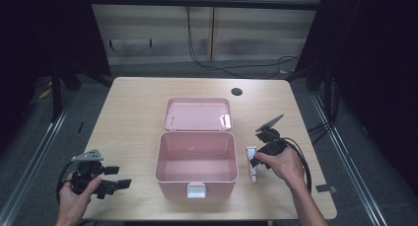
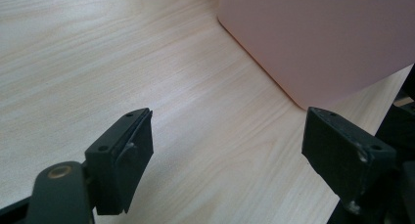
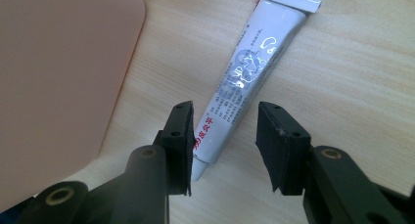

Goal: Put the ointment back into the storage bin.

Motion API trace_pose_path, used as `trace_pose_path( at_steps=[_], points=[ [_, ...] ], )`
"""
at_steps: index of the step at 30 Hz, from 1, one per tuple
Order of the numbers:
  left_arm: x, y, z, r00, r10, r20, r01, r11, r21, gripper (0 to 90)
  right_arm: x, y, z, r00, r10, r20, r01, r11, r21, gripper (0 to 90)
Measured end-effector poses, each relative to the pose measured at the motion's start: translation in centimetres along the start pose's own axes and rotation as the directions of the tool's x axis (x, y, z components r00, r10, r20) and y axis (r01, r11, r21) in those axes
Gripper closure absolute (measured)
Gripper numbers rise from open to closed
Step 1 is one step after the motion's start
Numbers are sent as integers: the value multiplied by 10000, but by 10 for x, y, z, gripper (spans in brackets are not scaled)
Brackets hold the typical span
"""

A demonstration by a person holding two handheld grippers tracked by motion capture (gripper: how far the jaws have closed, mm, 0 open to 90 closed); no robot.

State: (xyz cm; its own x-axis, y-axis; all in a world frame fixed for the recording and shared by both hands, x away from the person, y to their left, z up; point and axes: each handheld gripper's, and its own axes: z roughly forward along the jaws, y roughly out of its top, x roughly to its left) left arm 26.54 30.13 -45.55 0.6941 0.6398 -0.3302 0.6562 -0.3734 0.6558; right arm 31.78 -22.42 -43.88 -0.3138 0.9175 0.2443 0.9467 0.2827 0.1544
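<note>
Two hand-held tongs flank an open pink box (image 1: 196, 162) on a pale wooden surface (image 1: 133, 107), seen from the high view. The box sits at the middle of the surface, its lid (image 1: 197, 114) thrown back flat behind it and a white latch (image 1: 195, 190) on its near wall; the inside looks bare.

From above, a white tube (image 1: 252, 163) lies on the surface just beside the box's right wall, partly covered by the right tongs (image 1: 254, 162). The right gripper view gives the detail the overhead camera cannot: the tube (image 3: 247, 72) carries blue and red print, its crimped flat end points away from the camera, and its near end lies between the two black jaws. The right tongs (image 3: 222, 141) are released, the jaws parted on either side of the tube, one jaw close against it; contact cannot be told. The right hand (image 1: 283, 163) grips the tool from behind, forearm angled in from the lower right, a grey plate tilted up above it.

At the near left corner, the left hand (image 1: 74, 196) holds the left tongs (image 1: 116, 179) pointing toward the box. The left gripper view shows the left tongs (image 2: 225, 150) spread wide over bare wood, grasping nothing, with the box's rounded pink corner (image 2: 313, 38) ahead.
</note>
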Motion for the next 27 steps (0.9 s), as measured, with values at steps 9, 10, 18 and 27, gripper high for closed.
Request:
trace_pose_path(
  at_steps=[9,10,18,27],
  points=[
    [0,0,0,10000,-23,34,23,10000,-11,191,2,8,12,9995,279,113,-284,9982,520,573],
    [0,0,0,10000,-11,40,11,10000,-17,191,2,8,12,9995,279,113,-284,9982,520,573],
    [0,0,0,10000,-15,48,15,10000,-4,191,2,11,21,9979,535,368,-555,9969,549,583],
    [0,0,0,10000,1,49,-1,10000,26,191,3,12,28,9961,507,726,-556,9962,672,624]
  ],
)
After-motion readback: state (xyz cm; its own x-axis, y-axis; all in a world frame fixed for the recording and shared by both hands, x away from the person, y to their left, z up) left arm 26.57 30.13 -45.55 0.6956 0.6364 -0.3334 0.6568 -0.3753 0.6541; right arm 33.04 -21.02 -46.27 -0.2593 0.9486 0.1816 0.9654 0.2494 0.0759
